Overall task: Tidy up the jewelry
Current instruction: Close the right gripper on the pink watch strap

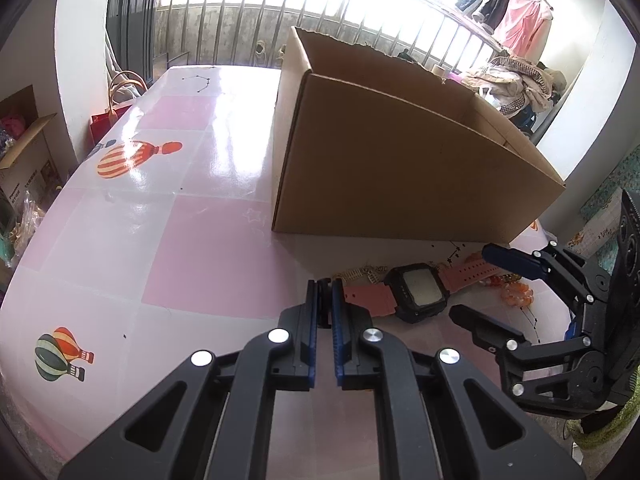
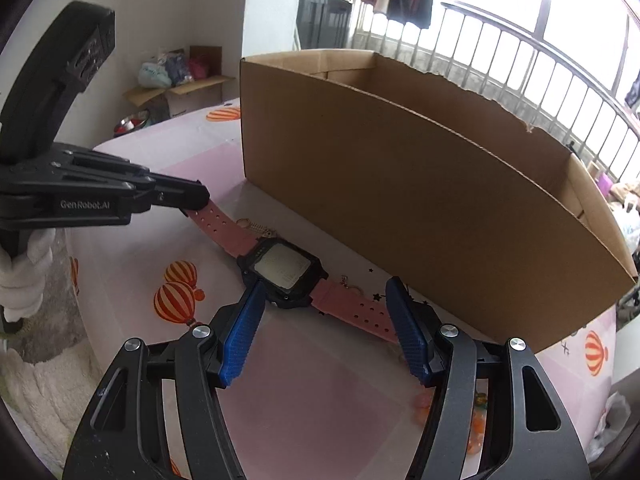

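Left gripper apparently pinches the watch strap end beside the cardboard box to lift it | right gripper hovers wide over the other strap.

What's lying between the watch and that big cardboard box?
A small gold chain piece lies on the table between the watch and the cardboard box, seen in both wrist views.

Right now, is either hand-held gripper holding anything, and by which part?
The left hand-held gripper is shut on the watch, at its pink strap's end. The right hand-held gripper is open, holding nothing.
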Action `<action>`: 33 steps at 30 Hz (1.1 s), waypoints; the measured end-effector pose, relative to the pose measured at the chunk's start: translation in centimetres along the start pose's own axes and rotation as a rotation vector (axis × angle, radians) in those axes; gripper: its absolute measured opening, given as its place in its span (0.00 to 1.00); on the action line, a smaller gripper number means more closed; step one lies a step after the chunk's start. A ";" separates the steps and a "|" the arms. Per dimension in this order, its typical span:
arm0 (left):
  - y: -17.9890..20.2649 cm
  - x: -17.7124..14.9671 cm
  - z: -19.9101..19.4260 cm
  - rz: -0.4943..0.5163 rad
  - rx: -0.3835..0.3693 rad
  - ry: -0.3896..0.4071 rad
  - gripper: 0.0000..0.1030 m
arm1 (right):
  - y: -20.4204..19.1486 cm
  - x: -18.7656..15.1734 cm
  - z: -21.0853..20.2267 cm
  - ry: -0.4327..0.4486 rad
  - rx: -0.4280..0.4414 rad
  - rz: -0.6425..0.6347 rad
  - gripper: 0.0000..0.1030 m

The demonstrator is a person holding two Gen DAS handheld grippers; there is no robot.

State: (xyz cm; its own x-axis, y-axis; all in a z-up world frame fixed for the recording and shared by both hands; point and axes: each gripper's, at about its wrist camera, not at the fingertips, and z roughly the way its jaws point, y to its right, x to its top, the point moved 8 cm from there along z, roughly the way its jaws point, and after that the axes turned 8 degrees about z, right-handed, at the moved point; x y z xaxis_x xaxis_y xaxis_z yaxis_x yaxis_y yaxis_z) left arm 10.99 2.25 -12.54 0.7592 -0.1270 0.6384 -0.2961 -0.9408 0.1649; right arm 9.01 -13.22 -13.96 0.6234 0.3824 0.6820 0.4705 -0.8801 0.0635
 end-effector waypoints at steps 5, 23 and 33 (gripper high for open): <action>0.1 0.1 0.1 0.024 0.034 0.011 0.06 | 0.3 0.0 0.2 -0.018 0.005 0.025 0.58; -0.4 -1.0 1.4 0.112 0.144 -0.019 0.06 | 12.3 -4.6 -1.4 -0.091 -0.057 0.686 0.49; -0.4 -0.8 1.7 0.120 0.150 -0.010 0.06 | 11.0 -3.6 -2.7 -0.040 0.030 0.705 0.46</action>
State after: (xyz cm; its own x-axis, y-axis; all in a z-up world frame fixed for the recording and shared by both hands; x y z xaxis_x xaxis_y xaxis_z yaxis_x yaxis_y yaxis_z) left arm 11.46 2.15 -14.44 0.7294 -0.2436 0.6392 -0.2956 -0.9549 -0.0265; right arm 10.26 -25.07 -13.70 0.8081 -0.2657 0.5257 -0.0374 -0.9138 -0.4045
